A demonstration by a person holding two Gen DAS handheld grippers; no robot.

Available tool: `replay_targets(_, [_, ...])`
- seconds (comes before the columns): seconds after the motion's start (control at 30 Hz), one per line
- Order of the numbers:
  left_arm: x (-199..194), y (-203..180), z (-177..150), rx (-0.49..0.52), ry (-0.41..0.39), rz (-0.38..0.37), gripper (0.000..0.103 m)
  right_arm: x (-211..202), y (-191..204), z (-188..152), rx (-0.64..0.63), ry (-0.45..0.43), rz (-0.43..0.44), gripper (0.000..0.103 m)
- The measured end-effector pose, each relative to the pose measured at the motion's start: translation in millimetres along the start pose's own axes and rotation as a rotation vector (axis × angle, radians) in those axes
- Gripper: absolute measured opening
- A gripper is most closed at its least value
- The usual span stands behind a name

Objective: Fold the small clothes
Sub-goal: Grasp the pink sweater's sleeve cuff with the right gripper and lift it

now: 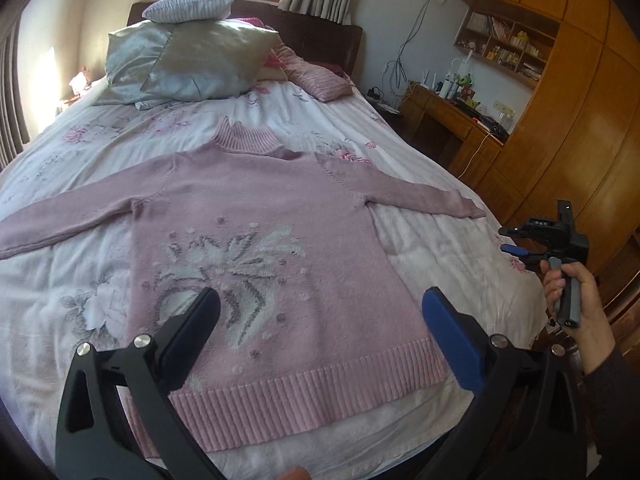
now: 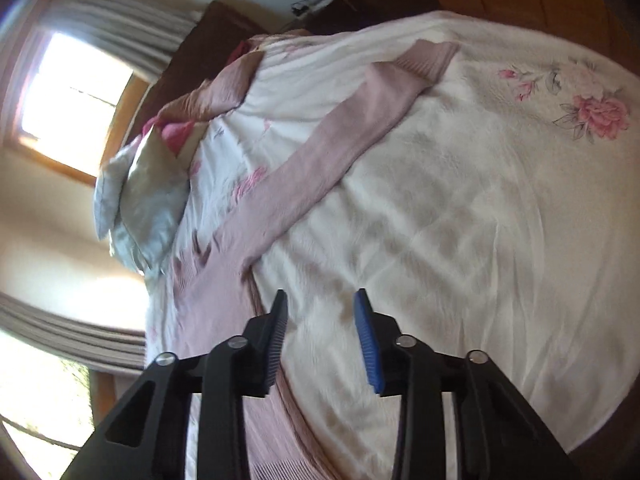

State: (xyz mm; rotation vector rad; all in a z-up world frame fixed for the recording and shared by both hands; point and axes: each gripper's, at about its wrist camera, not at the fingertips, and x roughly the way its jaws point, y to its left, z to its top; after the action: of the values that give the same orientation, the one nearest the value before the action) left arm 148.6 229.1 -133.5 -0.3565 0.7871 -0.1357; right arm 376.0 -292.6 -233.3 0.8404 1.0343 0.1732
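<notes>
While the pink sweater (image 1: 256, 240) lies flat and face up on the bed (image 1: 440, 248), its ribbed hem runs along the foot edge and its turtleneck collar points toward the pillows (image 1: 180, 60) at the head. Both sleeves are spread straight out, one toward each side edge of the bed. A pale flower pattern is knitted into the chest.

The left hand-held gripper (image 1: 320, 320) hovers above the hem with its fingers spread wide and nothing between them; one pad is black, the other blue. The right hand-held gripper (image 2: 322, 334) is also parted, its fingers empty, over the white floral quilt just beside the sweater's side seam, with the right sleeve (image 2: 336, 136) stretching away in front of it toward the bed's side edge. In the left wrist view a hand (image 1: 580, 296) in a dark sleeve grips that tool's handle past the bed's right edge.

A wooden desk (image 1: 448, 116) and a tall wardrobe (image 1: 580, 128) stand along the wall beyond that edge, and a curtained window (image 2: 76, 88) sits behind the headboard.
</notes>
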Motion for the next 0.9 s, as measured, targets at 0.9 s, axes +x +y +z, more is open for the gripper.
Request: replay_targets(0.9, [134.1, 86.4, -12.0, -0.449, 0.205, -0.151, 0.100, 110.4, -136.8, 221.7, 0.316, -0.209, -0.033, 0.008])
